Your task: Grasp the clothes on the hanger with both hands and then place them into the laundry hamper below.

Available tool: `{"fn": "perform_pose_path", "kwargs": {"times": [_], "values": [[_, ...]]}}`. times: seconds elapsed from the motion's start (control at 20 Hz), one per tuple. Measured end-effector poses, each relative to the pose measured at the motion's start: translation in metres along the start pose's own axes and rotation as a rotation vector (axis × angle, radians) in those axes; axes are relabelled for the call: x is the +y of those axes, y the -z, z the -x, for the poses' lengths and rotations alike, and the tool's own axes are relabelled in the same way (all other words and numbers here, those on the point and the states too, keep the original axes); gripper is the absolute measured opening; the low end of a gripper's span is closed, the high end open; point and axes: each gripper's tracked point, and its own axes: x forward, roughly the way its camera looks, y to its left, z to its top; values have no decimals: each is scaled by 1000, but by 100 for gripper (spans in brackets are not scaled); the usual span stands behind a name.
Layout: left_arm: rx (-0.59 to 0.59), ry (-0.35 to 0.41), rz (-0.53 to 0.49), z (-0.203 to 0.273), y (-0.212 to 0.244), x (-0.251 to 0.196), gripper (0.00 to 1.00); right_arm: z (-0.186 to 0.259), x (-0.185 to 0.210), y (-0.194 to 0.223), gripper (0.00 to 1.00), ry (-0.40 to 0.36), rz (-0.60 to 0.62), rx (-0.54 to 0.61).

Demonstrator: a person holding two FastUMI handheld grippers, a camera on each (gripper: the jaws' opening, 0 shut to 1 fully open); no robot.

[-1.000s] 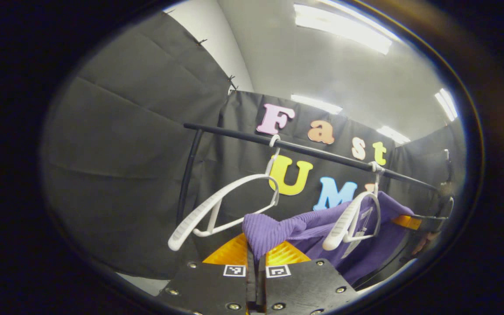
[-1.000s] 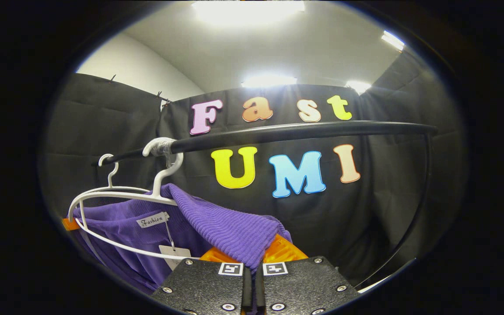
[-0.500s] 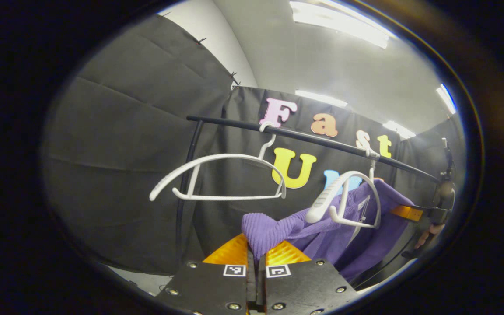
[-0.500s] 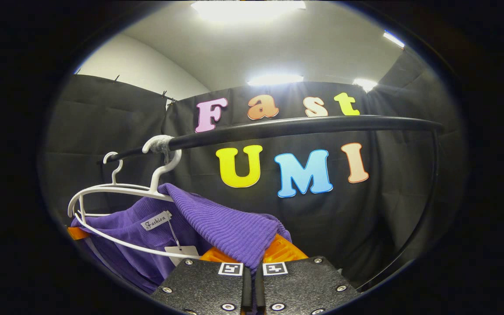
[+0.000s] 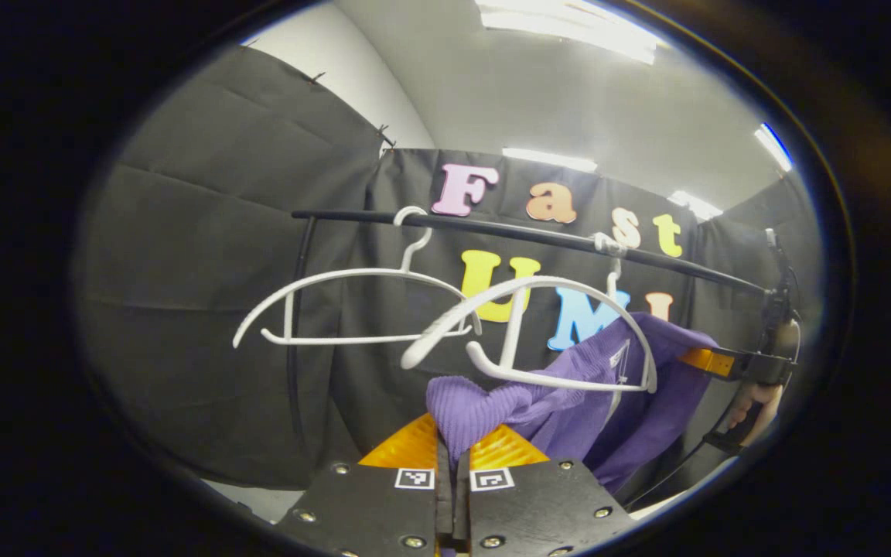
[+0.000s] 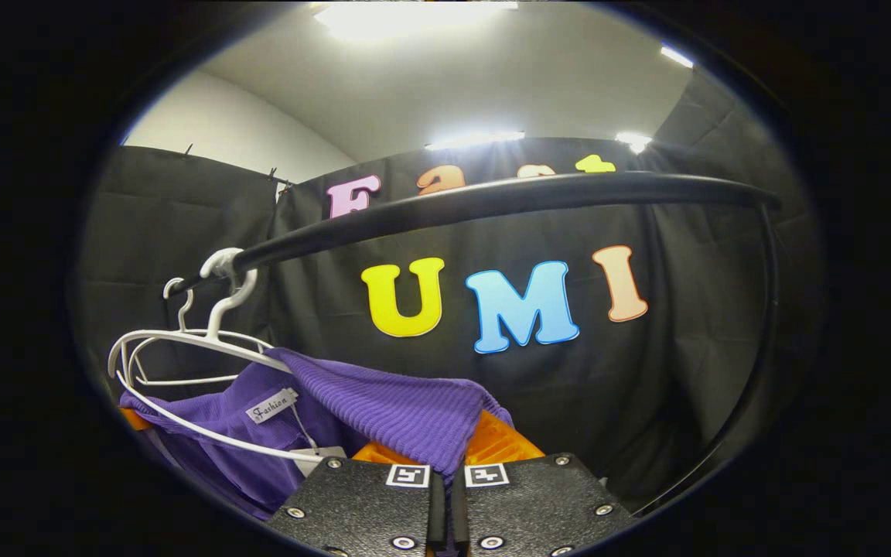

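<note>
Both grippers, left gripper [image 5: 452, 452] and right gripper [image 6: 447, 456], kept their fingers clamped on the purple sweater [image 6: 384, 406]. It had slid lower off the white hanger [image 5: 523, 333], seemingly almost free for the hamper.

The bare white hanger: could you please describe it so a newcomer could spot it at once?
Find the black rail across the booth. Two white hangers hook over it; the bare white hanger is nearer the rail's left end. Its neighbour carries the purple garment.
</note>
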Motion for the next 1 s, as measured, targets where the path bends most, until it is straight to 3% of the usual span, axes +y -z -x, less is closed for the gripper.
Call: {"fn": "perform_pose_path", "kwargs": {"times": [0.4,0.45,0.5,0.55,0.65,0.7,0.75,0.8,1.0], "values": [[26,4,-34,-32,11,-59,2,-14,-62,7,2,50,-27,1],[31,3,-32,-35,14,-66,2,-12,-66,13,2,46,-26,9],[34,2,-29,-37,16,-72,8,-11,-69,19,2,43,-19,21],[38,1,-27,-40,18,-76,2,-10,-72,24,2,37,-13,31],[44,-2,-29,-42,25,-86,2,-6,-78,33,2,22,-1,44],[46,-6,-31,-42,28,-91,8,-4,-81,37,3,17,6,49],[47,-11,-33,-44,30,-97,8,-3,-82,39,2,7,8,53],[49,-14,-33,-45,33,-102,1,0,-84,42,2,-4,9,56],[69,-24,-21,-42,47,-120,1,4,-103,58,2,-12,14,86]]}}
